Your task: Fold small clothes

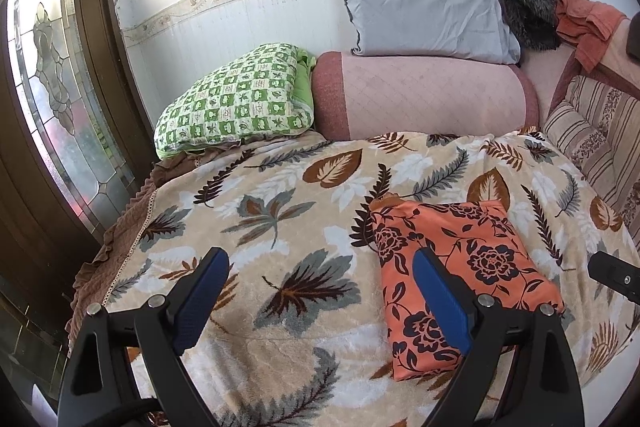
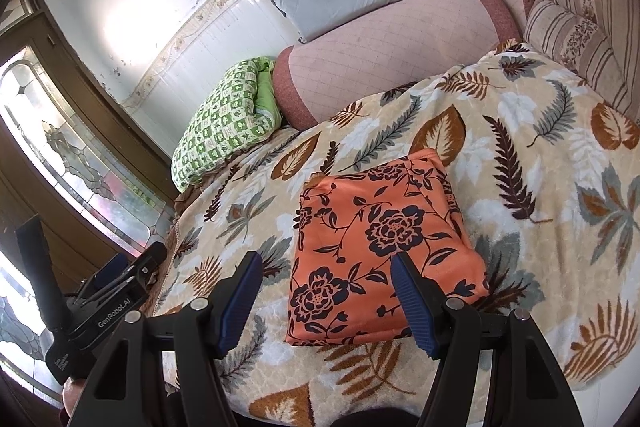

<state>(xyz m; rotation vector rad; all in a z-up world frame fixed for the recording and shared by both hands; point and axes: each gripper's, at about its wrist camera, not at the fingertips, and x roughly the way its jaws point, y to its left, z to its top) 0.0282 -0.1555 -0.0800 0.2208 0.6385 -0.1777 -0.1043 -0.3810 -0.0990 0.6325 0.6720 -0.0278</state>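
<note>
On the leaf-print blanket (image 1: 280, 227) the orange floral garment (image 2: 380, 247) lies folded square, my left gripper (image 1: 320, 303) and right gripper (image 2: 326, 301) both spread empty, so folding looks finished and setting it aside seems next.

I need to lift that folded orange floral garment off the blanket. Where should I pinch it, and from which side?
Judging by its pose, take the folded orange floral garment at its near edge, coming in low from the front with the right gripper, which is open and lined up on it. It lies flat as a thick square packet on the leaf-print blanket, so the layered edge likely gives both fingers a bite.
</note>
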